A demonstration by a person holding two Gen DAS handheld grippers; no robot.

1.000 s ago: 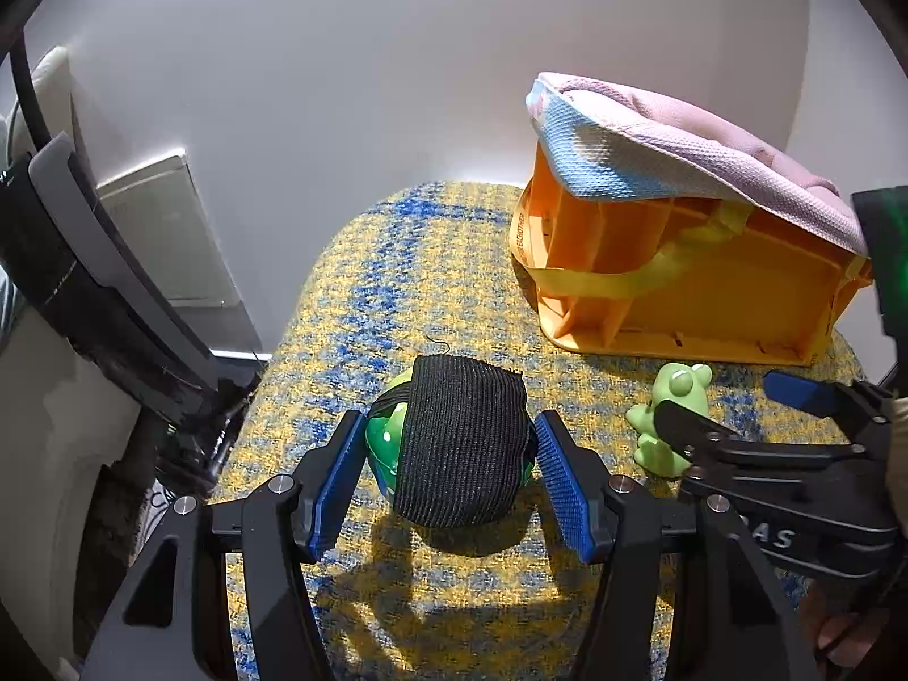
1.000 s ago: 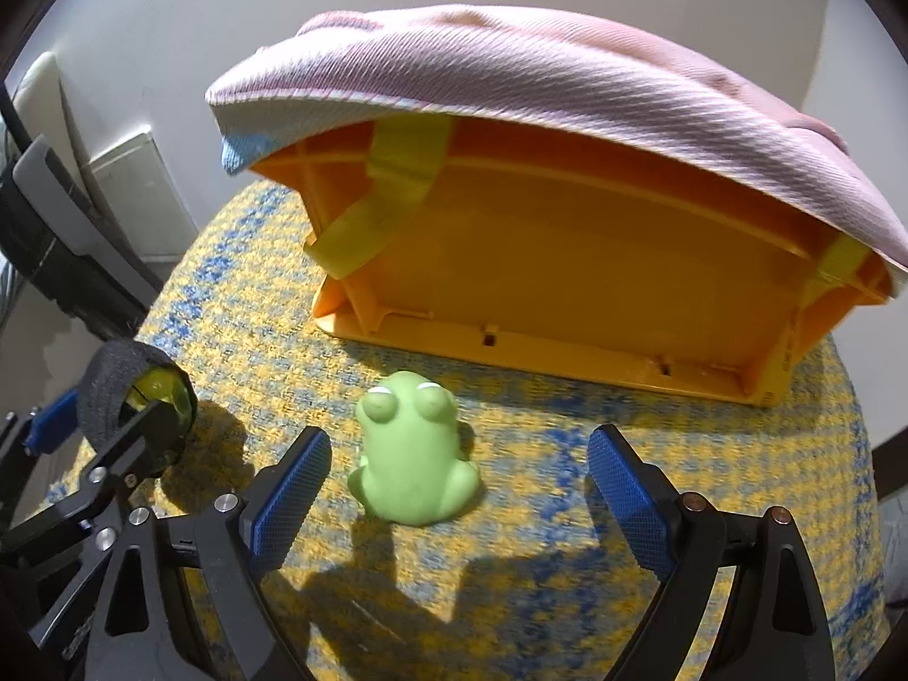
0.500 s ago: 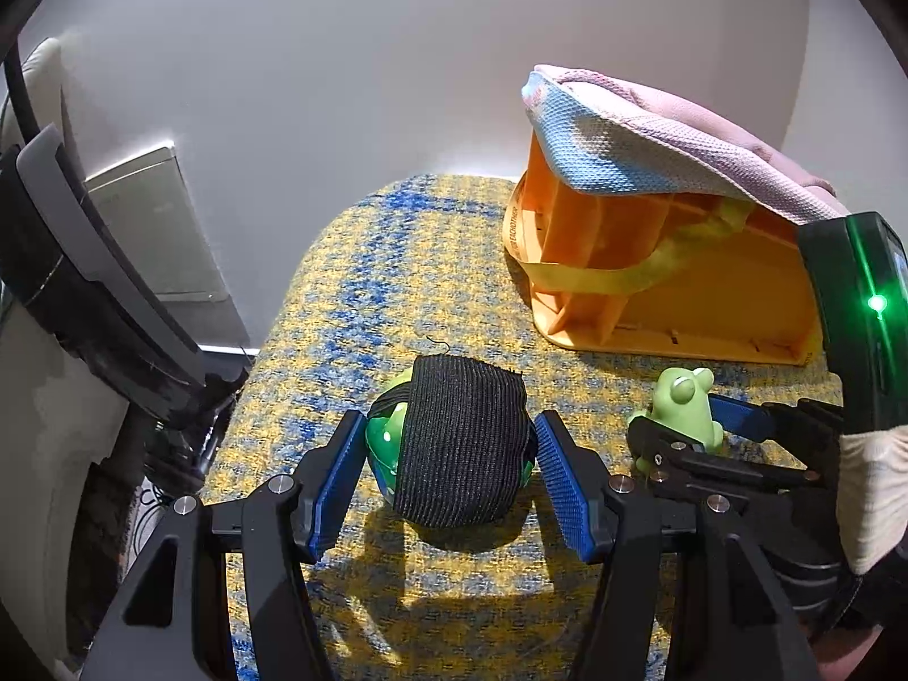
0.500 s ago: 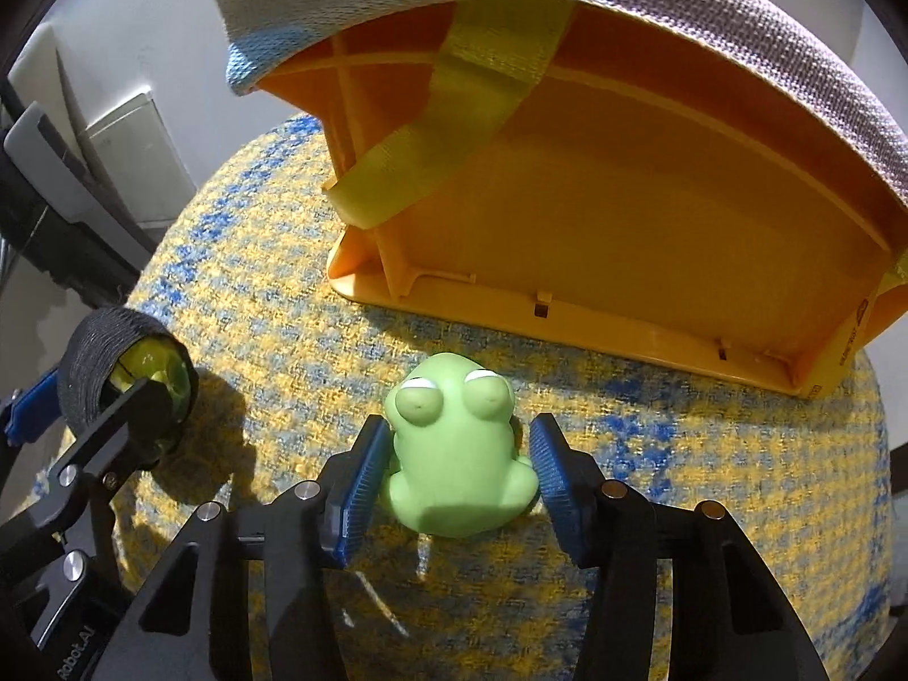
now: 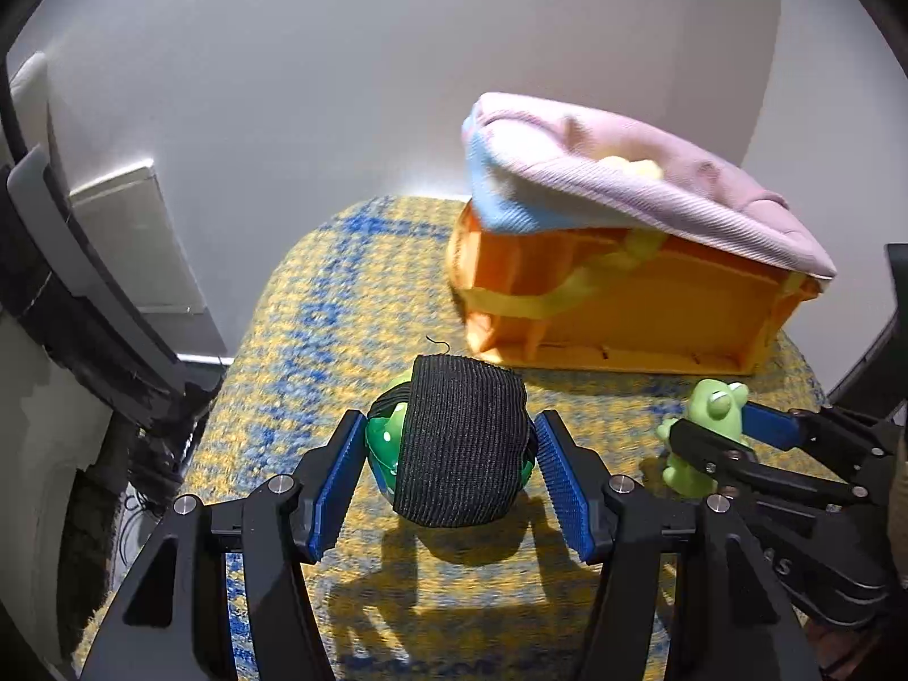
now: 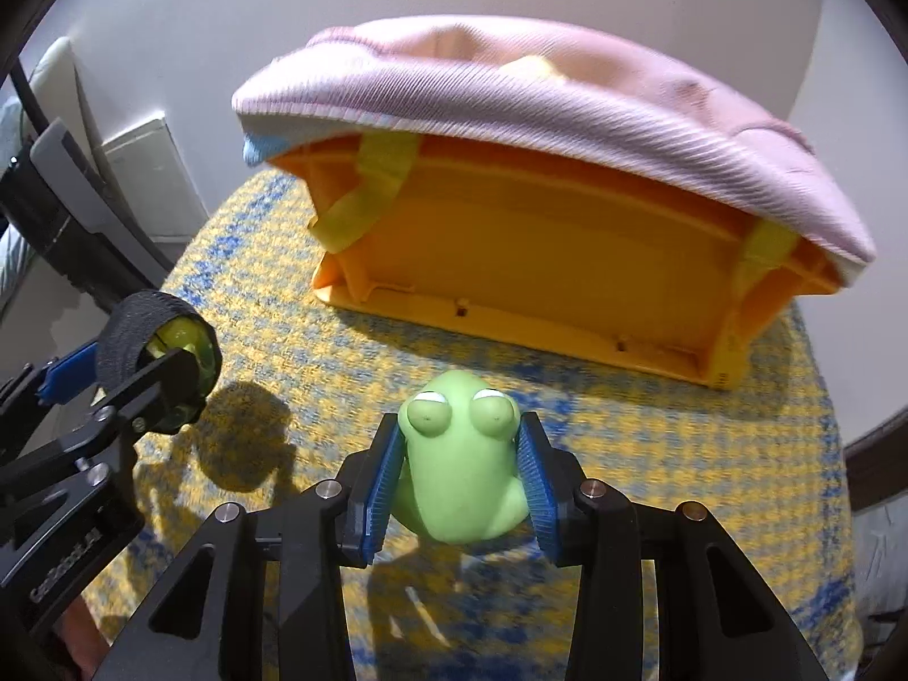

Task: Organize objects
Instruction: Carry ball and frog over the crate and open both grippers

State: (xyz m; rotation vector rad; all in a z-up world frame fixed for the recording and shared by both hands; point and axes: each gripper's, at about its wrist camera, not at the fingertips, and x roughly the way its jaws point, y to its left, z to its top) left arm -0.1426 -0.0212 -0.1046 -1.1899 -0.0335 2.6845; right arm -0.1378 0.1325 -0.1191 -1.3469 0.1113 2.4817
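On the left of the yellow-and-blue woven surface, a green ball wrapped in a black band is bracketed by the left gripper. Its blue pads sit just at the ball's sides; whether they press it or only flank it cannot be told, and the ball appears to be off the cloth, its shadow lying below it. Further right, a green frog toy is clamped between the closed-in pads of the right gripper, which are seen touching both its flanks. Behind both, an orange bin lies tipped on its side, its open face turned toward the grippers, with a pink cloth draped over its upper wall. The pick-up stage is judged to be in hand, with both items taken for stowing. Next, the frog would probably need to be carried forward into the bin's opening, kept low enough that the hanging cloth edge is not snagged.
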